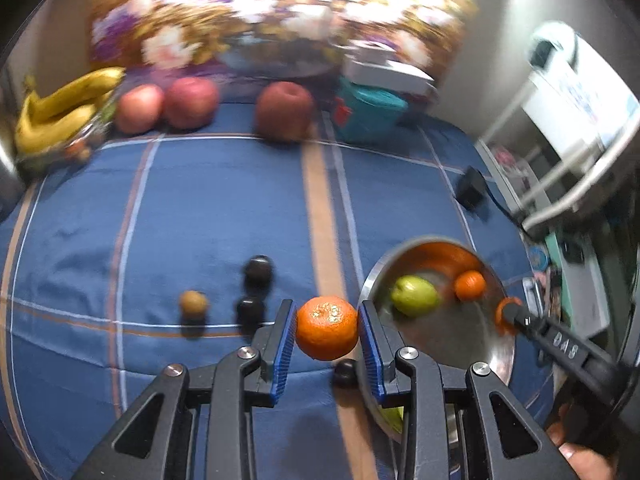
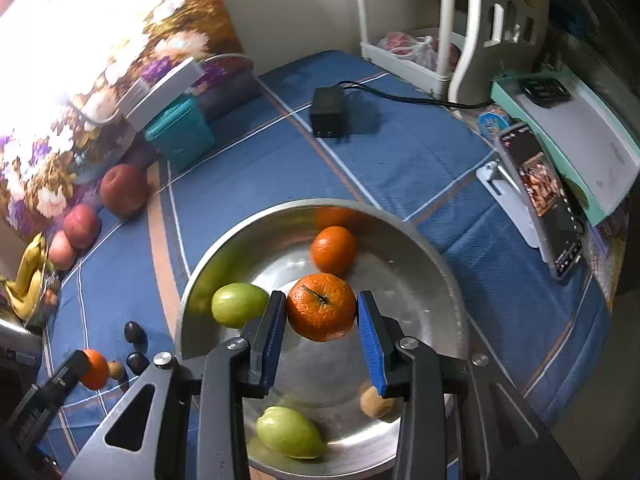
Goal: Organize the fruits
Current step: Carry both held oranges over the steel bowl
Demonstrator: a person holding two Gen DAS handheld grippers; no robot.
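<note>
Blue cloth [image 1: 200,208] mid-table open. 3 apples [image 1: 192,102] and bananas [image 1: 60,112] block far edge; steel bowl [image 1: 496,344] near right; 2 dark fruits [image 1: 258,272] near centre.

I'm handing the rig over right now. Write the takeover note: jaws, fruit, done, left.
Left gripper: jaws shut on a mandarin, beside the steel bowl.
Right gripper: jaws shut on another mandarin, above the bowl.
Done: one mandarin, two green fruits and a small brown fruit lie in the bowl.
Left: both held mandarins; dark fruits and brown fruit on the blue cloth.
</note>
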